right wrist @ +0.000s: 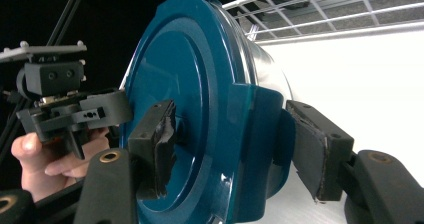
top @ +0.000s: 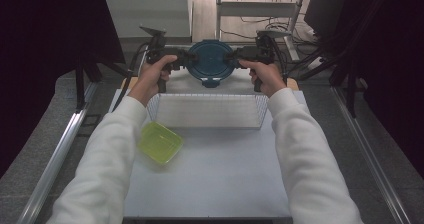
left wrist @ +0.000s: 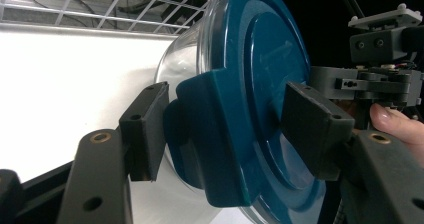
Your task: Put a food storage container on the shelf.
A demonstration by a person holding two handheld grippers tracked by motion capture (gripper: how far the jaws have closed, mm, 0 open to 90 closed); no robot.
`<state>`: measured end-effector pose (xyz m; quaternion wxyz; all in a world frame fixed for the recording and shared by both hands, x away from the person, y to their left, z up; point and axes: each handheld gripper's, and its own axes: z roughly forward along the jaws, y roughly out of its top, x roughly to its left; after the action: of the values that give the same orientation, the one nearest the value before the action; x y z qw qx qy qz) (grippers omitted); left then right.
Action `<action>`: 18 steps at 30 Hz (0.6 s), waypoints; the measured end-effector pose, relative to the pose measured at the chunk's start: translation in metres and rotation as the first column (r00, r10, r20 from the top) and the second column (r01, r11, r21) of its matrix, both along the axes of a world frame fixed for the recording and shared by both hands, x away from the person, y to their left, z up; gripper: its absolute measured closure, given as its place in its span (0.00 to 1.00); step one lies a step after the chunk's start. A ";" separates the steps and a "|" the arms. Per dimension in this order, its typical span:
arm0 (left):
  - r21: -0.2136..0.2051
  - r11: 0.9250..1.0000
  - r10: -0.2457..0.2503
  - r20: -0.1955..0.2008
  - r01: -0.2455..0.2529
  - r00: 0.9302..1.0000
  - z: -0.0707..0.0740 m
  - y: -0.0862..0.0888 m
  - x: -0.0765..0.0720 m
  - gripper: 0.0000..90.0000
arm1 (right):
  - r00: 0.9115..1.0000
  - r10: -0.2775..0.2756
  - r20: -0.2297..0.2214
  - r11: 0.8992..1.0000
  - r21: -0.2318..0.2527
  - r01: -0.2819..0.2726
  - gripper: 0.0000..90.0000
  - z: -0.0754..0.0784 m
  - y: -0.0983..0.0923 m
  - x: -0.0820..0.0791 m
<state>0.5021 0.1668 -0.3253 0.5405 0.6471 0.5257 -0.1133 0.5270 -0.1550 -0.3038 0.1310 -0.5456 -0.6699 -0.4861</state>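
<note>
High view — round clear container with dark blue clip lid [top: 210, 60] held tilted beyond the white wire basket's [top: 207, 111] far rim, left gripper [top: 186, 60] and right gripper [top: 233, 60] half-open jaws clamping opposite lid edges — green tub [top: 160, 142] well apart.

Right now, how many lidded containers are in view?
2: the blue-lidded round container held up between both grippers beyond the wire basket, and the green container on the table's left. None seems hidden.

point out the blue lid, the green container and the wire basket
blue lid [top: 210, 59], high view, middle of its round top
green container [top: 160, 142], high view, centre of its lid
wire basket [top: 207, 126], high view, near rim
</note>
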 end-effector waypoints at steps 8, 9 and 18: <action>-0.032 0.999 0.021 -0.034 -0.023 0.999 -0.009 -0.001 0.008 0.40 | 0.996 -0.069 -0.056 0.997 0.023 0.070 0.42 -0.009 0.001 0.006; -0.031 0.999 0.027 -0.038 -0.028 0.999 -0.009 -0.001 0.009 0.39 | 0.995 -0.077 -0.060 0.996 0.029 0.079 0.42 -0.010 0.001 0.007; -0.014 0.999 0.043 0.003 -0.043 0.999 -0.009 -0.004 0.007 0.36 | 0.994 -0.106 0.012 0.994 -0.019 0.106 0.34 -0.008 0.006 0.004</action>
<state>0.5088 0.1630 -0.3344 0.5485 0.6318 0.5377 -0.1041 0.5309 -0.1494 -0.3122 0.0961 -0.5789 -0.6456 -0.4887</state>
